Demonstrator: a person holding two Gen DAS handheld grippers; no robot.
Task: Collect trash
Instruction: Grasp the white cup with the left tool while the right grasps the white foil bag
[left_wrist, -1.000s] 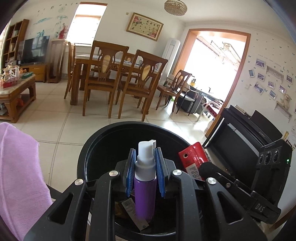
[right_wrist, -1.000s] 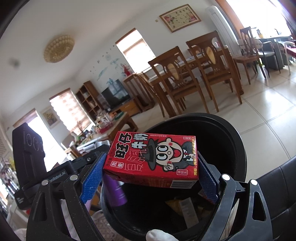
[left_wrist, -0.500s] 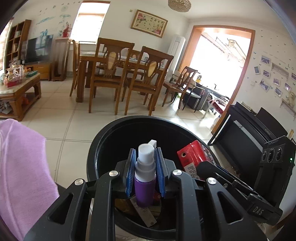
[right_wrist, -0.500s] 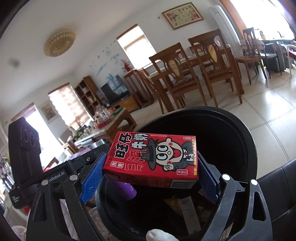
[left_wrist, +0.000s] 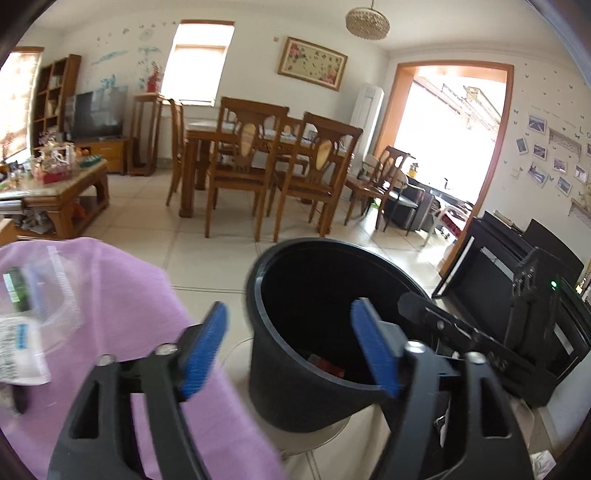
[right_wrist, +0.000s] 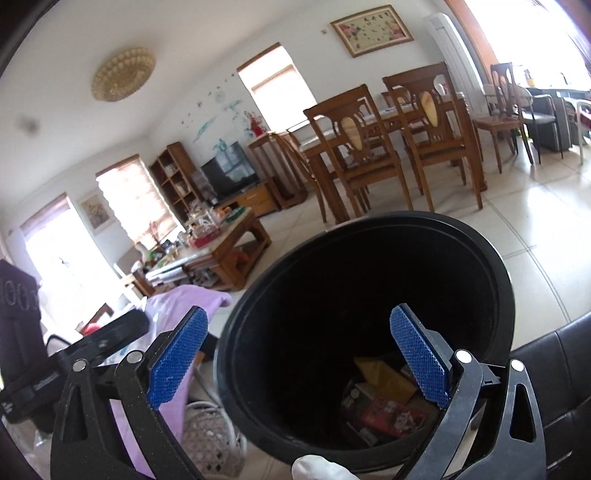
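A black round trash bin (left_wrist: 295, 369) stands in front of both grippers and also fills the right wrist view (right_wrist: 491, 266). My left gripper (left_wrist: 291, 349) is open and empty, at the bin's near left rim. My right gripper (right_wrist: 297, 360) is open and empty above the bin's mouth. The red milk carton (right_wrist: 393, 413) lies at the bottom of the bin among other wrappers. A bit of red trash (left_wrist: 327, 365) shows inside the bin in the left wrist view. The purple spray bottle is not in view.
A purple cloth (left_wrist: 110, 332) covers a surface to the left, with clear plastic bags (left_wrist: 26, 325) on it. A black piano (left_wrist: 517, 266) stands at the right. A black leather seat (right_wrist: 561, 369) is at the right. Wooden dining chairs (left_wrist: 243, 177) and a coffee table (left_wrist: 55, 192) stand beyond.
Both grippers have opened. The purple spray bottle has left the left gripper and the red carton has dropped from the right gripper into the bin. The left gripper has shifted left.
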